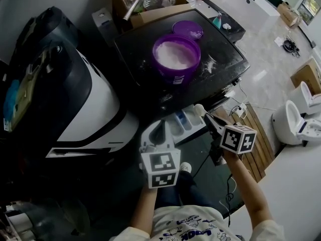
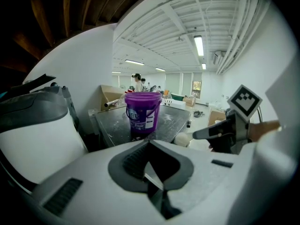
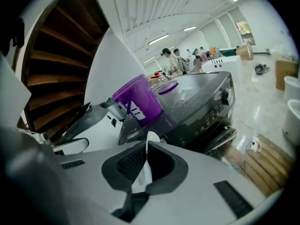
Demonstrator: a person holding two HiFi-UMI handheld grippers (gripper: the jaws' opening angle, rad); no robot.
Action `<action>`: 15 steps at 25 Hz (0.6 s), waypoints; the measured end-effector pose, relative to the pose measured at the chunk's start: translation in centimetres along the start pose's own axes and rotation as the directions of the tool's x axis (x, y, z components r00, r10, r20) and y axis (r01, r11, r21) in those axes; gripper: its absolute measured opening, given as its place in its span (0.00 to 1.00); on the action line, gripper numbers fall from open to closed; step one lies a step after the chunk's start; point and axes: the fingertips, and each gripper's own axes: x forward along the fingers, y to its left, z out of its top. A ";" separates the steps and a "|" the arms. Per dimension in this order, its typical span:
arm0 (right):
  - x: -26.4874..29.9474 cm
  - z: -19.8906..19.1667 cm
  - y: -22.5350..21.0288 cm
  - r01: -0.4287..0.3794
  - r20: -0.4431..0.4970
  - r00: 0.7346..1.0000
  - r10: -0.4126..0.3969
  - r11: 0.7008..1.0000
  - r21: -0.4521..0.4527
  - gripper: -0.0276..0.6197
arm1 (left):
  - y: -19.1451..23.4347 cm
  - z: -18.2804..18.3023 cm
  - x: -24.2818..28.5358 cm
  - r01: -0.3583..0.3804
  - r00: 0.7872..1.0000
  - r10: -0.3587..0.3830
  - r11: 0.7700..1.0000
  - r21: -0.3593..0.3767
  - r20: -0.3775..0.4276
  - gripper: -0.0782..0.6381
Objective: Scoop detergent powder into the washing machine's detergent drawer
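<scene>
While your right tool point(image 1: 208, 120) clenches the white scoop point(image 1: 199, 109), its bowl by the open detergent drawer point(image 1: 183, 122), seemingly to tip, your left tool point(image 1: 160, 132) hangs clenched, empty; powder bucket point(image 1: 176, 60) at 12 o'clock.

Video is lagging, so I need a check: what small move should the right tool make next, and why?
Probably tip the scoop into the detergent drawer: the right tool grips it right by the open drawer, away from the bucket. Whether it holds powder is unclear.
</scene>
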 end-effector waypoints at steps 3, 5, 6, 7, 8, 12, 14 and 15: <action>0.6 -0.2 -0.1 0.017 -0.034 0.999 -0.021 0.995 -0.100 0.07 | 0.2 -0.3 0.1 -0.002 1.000 0.002 1.000 -0.003 -0.005 0.11; 0.9 -0.6 -0.2 0.026 -0.055 0.998 -0.035 0.988 -0.151 0.07 | 0.3 -0.5 0.1 -0.003 1.000 0.003 1.000 -0.006 -0.008 0.11; 1.1 -0.8 -0.2 0.029 -0.066 0.997 -0.041 0.984 -0.175 0.07 | 0.2 -0.5 0.1 -0.003 1.000 0.003 1.000 -0.007 -0.009 0.11; 1.2 -1.0 -0.2 0.032 -0.076 0.996 -0.048 0.979 -0.202 0.07 | 0.2 -0.6 0.2 -0.002 1.000 0.002 1.000 -0.008 -0.010 0.11; 1.4 -1.2 -0.2 0.035 -0.084 0.995 -0.056 0.972 -0.233 0.07 | 0.2 -0.7 0.2 -0.002 1.000 0.001 1.000 -0.009 -0.011 0.11; 2.2 -1.9 0.1 0.043 -0.118 0.988 -0.095 0.923 -0.381 0.07 | 0.3 -1.0 0.2 -0.004 1.000 0.004 1.000 -0.017 -0.016 0.11; 2.5 -2.0 0.0 0.045 -0.129 0.985 -0.115 0.890 -0.454 0.07 | 0.3 -1.0 0.2 -0.006 1.000 0.006 1.000 -0.018 -0.015 0.11; 2.6 -2.1 0.0 0.045 -0.133 0.983 -0.125 0.870 -0.491 0.07 | 0.4 -1.0 0.2 -0.008 1.000 0.008 1.000 -0.018 -0.014 0.11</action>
